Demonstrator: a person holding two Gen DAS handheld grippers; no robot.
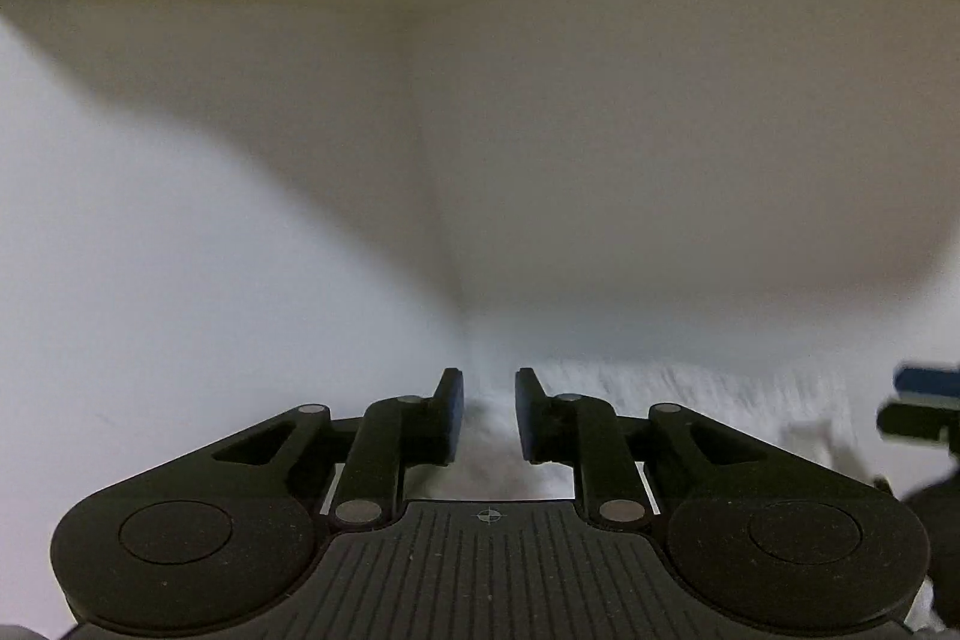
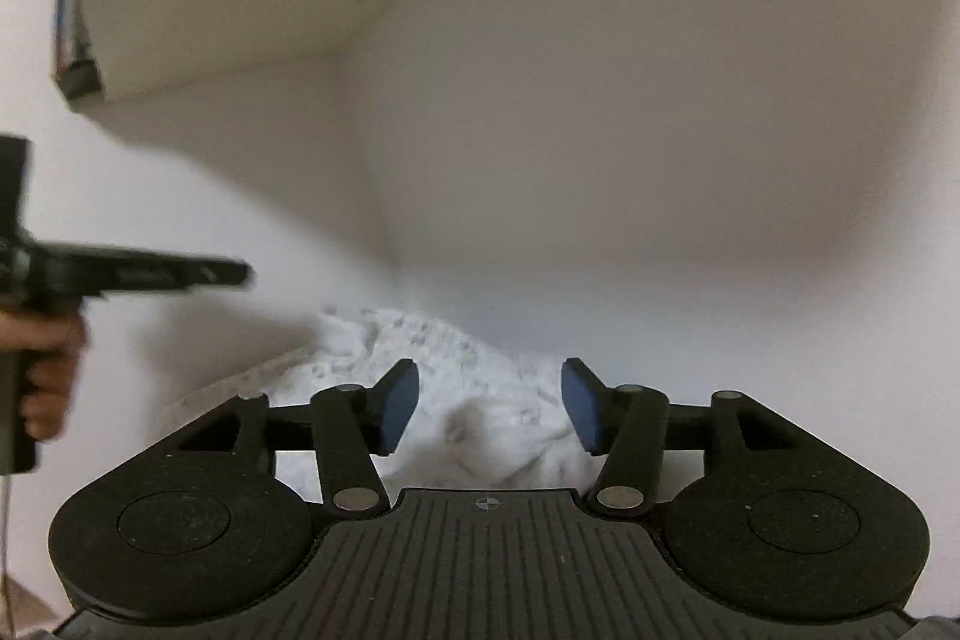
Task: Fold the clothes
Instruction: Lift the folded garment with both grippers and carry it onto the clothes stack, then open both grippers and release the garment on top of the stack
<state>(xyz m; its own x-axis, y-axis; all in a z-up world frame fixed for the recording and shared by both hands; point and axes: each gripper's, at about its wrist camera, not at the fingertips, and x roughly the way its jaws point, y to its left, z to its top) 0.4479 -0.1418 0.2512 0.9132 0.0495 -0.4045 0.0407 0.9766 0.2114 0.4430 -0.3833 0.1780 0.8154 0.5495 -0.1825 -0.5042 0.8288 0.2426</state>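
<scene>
Two sets of jaws show, one in each wrist view. On the left gripper (image 1: pixel 489 415) the jaws stand narrow, with only a slim gap between the blue pads, and white fabric fills that gap; whether the pads actually pinch it or only frame it cannot be told from this blurred view. The fabric belongs to a white textured garment (image 1: pixel 690 388), which spreads from the jaws toward 3 o'clock as a ribbed or knitted band, smeared by motion. On the right gripper (image 2: pixel 489 403) the jaws stand wide, the two blue pads well apart and nothing between them touching either pad. Beyond them, toward 12 o'clock, the same white garment (image 2: pixel 432 364) lies in a crumpled heap with a nubbly surface, and part of it passes under the gap between the jaws. Further out in the left wrist view, at 3 o'clock on the edge, a blurred black piece with a blue pad is the other gripper (image 1: pixel 921 403), near the garment's band. In the right wrist view, at 9 o'clock, a person's hand (image 2: pixel 45 376) grips a dark handle, and the black body of the left gripper (image 2: pixel 138 274) reaches from it toward the centre, above the heap and apart from it. Pale walls (image 2: pixel 660 100) meeting in a corner fill the upper part of both views. A pale surface (image 1: pixel 150 280) carries the garment; its kind cannot be told.
</scene>
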